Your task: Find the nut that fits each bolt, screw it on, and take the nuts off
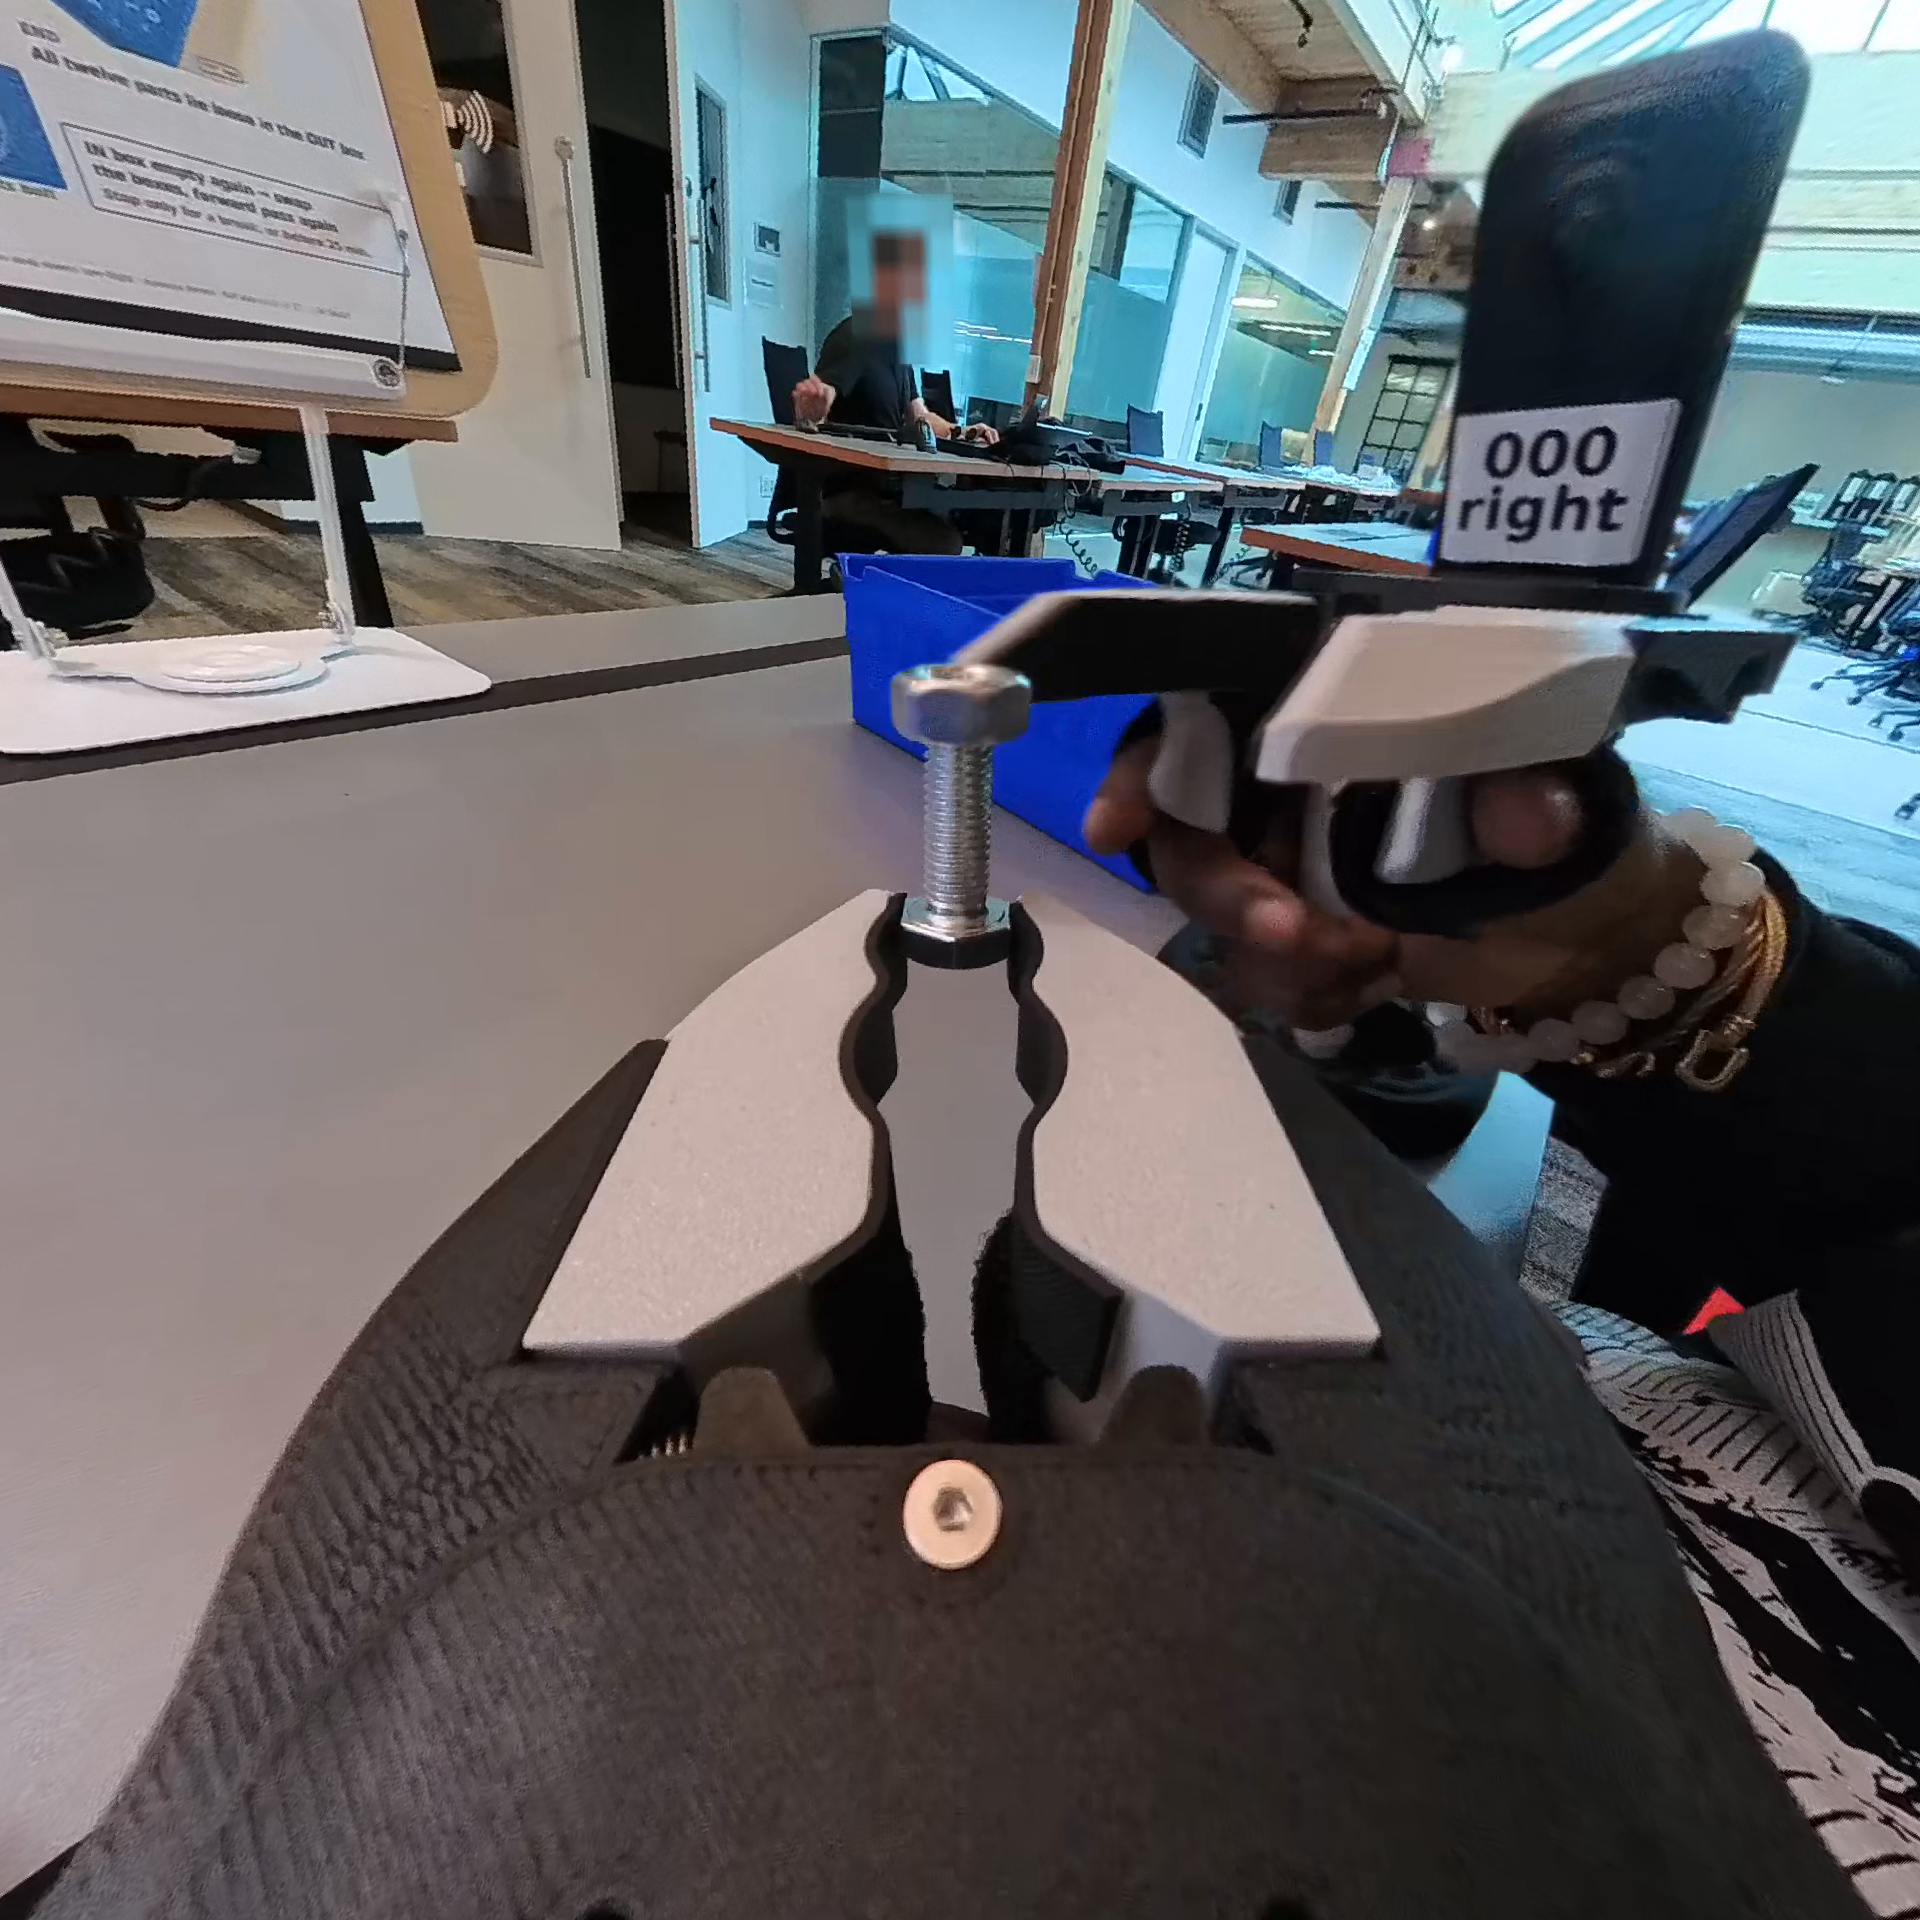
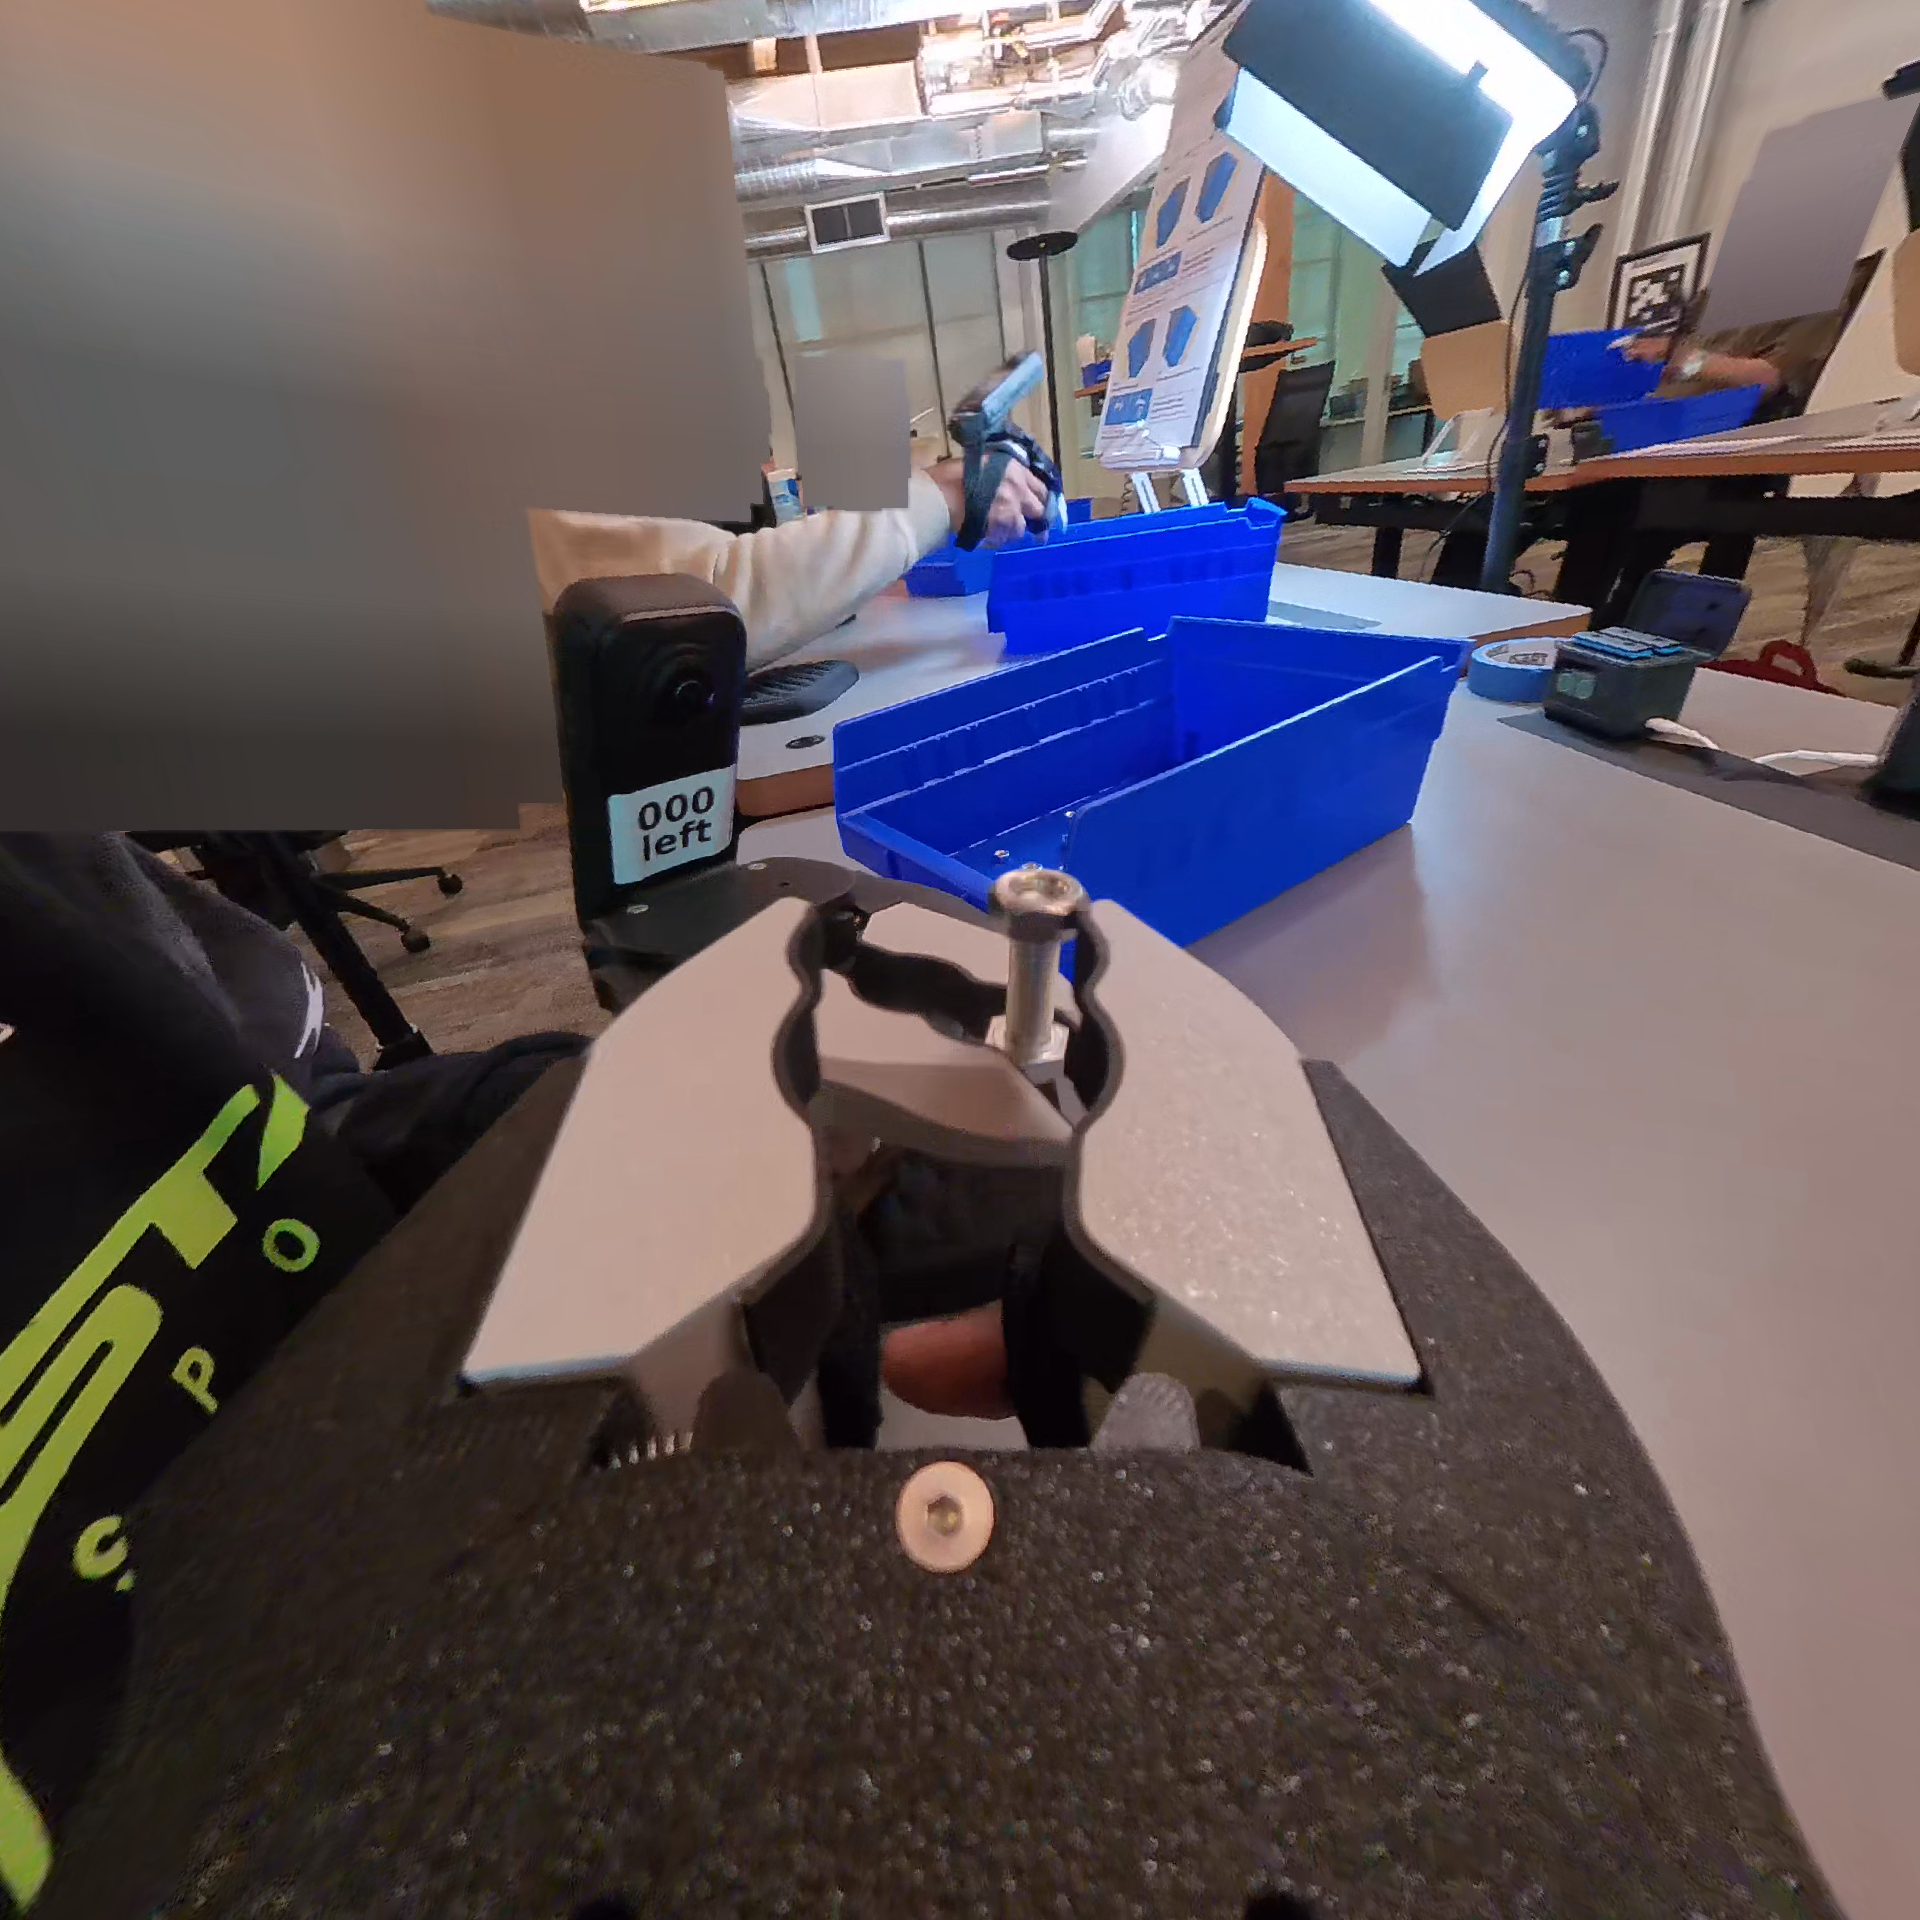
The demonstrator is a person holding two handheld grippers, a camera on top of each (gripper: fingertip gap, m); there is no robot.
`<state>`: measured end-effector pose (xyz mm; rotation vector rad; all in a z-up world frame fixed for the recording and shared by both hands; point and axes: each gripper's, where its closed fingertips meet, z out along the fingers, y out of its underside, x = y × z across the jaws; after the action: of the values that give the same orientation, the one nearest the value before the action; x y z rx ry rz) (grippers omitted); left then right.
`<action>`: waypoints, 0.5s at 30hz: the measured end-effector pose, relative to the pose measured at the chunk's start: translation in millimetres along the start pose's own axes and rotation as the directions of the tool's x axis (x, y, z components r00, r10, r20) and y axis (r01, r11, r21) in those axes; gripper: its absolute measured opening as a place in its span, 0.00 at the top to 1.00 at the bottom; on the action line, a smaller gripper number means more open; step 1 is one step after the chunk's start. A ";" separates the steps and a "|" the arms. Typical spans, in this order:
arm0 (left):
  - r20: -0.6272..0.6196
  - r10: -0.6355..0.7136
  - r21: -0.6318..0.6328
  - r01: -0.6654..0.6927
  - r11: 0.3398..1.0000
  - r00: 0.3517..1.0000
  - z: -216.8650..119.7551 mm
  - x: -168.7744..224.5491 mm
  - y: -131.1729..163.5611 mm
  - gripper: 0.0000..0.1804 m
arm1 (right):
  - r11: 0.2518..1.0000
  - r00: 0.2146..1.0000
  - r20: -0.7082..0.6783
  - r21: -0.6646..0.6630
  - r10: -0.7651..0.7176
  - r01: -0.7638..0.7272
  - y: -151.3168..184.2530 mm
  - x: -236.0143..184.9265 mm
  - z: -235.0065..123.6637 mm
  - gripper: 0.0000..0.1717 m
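Note:
My left gripper (image 1: 954, 935) is shut on a silver hex nut (image 1: 954, 920) at its fingertips. A silver bolt (image 1: 958, 821) stands upright in that nut, with its hex head (image 1: 961, 701) on top. My right gripper (image 1: 1132, 686) reaches in from the right at head height. In the right wrist view my right gripper (image 2: 951, 925) is open, and the bolt head (image 2: 1039, 899) lies between its fingers close to the right fingertip (image 2: 1117, 940). The left fingertip stands well apart from the head. The left gripper (image 2: 997, 1060) shows below with the nut (image 2: 1023, 1039).
A blue bin (image 2: 1247, 790) stands on the grey table (image 2: 1610, 1039) just beyond the bolt, and a second blue bin (image 2: 1132, 571) farther back. A tape roll (image 2: 1512, 665) and a small case (image 2: 1631, 665) lie at the right. An instruction board (image 1: 208, 208) stands far left. The gap from one gripper's tips to the other's is roughly 5 centimetres.

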<state>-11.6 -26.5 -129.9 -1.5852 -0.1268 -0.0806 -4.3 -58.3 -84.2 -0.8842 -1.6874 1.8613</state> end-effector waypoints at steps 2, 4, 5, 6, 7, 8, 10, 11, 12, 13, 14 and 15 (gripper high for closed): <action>0.002 -0.002 -0.002 0.002 1.000 1.000 0.1 -0.4 0.3 0.90 | 1.000 0.999 0.053 0.014 -0.003 0.002 -1.4 -10.4 -10.4 0.90; 0.000 0.004 -0.003 -0.004 1.000 1.000 0.4 0.4 0.4 0.90 | 1.000 0.998 0.058 0.025 0.007 -0.008 -3.9 -11.6 -16.3 0.92; 0.000 0.007 -0.002 -0.007 1.000 1.000 0.2 0.7 0.3 0.90 | 1.000 0.999 0.040 0.029 0.000 -0.001 -4.6 -8.0 -17.2 0.92; -0.001 0.008 -0.001 -0.008 1.000 1.000 0.2 0.8 0.2 0.90 | 0.999 1.000 0.017 0.033 -0.009 0.008 -5.3 -3.2 -16.7 0.91; -0.004 0.009 -0.001 -0.009 1.000 1.000 0.0 1.3 0.2 0.90 | 0.999 1.000 -0.007 0.036 -0.012 0.013 -5.7 2.2 -14.7 0.87; -0.008 0.012 0.001 -0.012 1.000 1.000 -0.1 2.0 -0.1 0.90 | 0.999 1.000 -0.019 0.038 -0.010 0.011 -5.9 6.0 -11.4 0.80; -0.012 0.021 -0.003 -0.021 1.000 1.000 0.2 3.3 0.5 0.90 | 1.000 1.000 -0.006 0.024 0.002 -0.002 -3.9 8.6 -1.7 0.70; -0.016 0.028 -0.008 -0.028 1.000 0.999 0.7 4.3 1.1 0.90 | 1.000 1.000 0.003 0.009 0.005 -0.005 -2.0 9.0 3.8 0.68; -0.019 0.036 -0.015 -0.036 0.999 0.999 1.3 5.4 2.1 0.90 | 1.000 1.000 0.016 -0.006 0.002 -0.002 0.1 8.5 9.1 0.66; -0.022 0.045 -0.019 -0.045 0.999 0.999 1.7 6.4 2.8 0.90 | 1.000 1.000 0.031 -0.022 -0.003 0.004 2.3 7.1 13.9 0.66; -0.024 0.052 -0.023 -0.053 0.998 0.998 2.0 7.4 3.4 0.90 | 0.999 0.999 0.044 -0.039 -0.009 0.010 4.4 5.7 17.9 0.66; -0.025 0.058 -0.027 -0.058 0.998 0.998 2.2 8.0 3.9 0.90 | 0.998 0.998 0.054 -0.054 -0.016 0.018 6.2 4.2 20.9 0.66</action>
<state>-3.2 -24.1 -132.8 -1.6136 -0.0608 -0.0566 -22.0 -70.4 -90.2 -0.8457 -1.7804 1.8510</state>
